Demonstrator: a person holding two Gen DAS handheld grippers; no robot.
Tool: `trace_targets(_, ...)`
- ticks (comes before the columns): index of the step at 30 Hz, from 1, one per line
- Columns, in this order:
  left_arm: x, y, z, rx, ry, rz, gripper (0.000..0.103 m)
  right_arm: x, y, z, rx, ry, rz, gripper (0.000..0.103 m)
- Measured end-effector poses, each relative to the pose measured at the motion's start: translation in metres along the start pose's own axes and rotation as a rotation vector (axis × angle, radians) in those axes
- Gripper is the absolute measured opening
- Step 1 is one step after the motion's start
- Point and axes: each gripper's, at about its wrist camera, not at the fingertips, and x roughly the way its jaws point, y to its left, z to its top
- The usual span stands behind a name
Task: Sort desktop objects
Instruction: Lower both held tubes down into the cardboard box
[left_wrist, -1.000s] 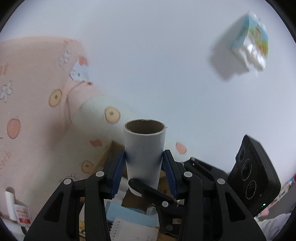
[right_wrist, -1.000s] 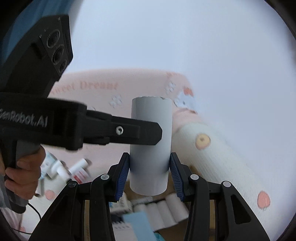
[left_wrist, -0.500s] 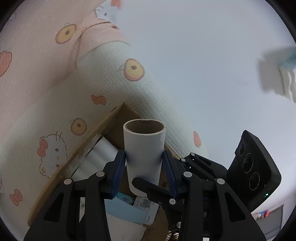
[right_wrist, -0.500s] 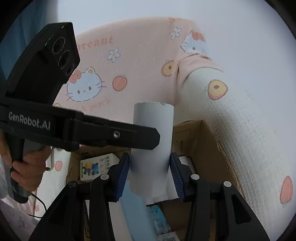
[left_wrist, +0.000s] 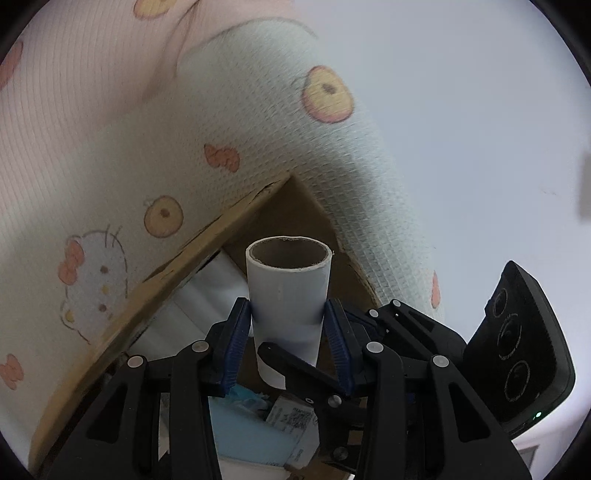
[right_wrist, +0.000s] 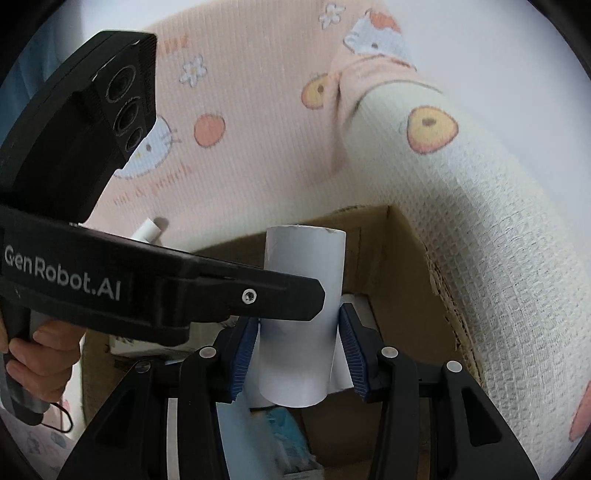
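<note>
left gripper (left_wrist: 288, 341): clamps white tube (left_wrist: 288, 295) | right gripper (right_wrist: 300, 354): clamps same tube | printed: "GenRobot.AI"

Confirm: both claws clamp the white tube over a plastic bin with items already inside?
Not a plastic bin: it's a cardboard box, brown corrugated walls clear in the right wrist view. The rest holds: left claw and right claw both clamp the white tube, items already inside.

tubes: one white cardboard tube (left_wrist: 288, 295) showing at 6 o'clock | boxes: one open cardboard box (right_wrist: 402, 266) sitting behind it | grippers: two, left gripper (left_wrist: 290, 347), right gripper (right_wrist: 301, 354) | hands: one hand (right_wrist: 40, 350) showing at 8 o'clock
</note>
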Motion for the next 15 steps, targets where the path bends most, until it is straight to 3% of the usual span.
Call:
trace_targets(6,0.014,0.003,0.004,-0.037,0.018,0.012,0.045,0.013,-0.01,0.003,0.013,0.024,-0.021,0.041)
trace_targets(15,0.025,0.017,-0.007,-0.142,0.073,0.056,0.045,0.028,-0.009,-0.006,0.004,0.08,0.029,0.041)
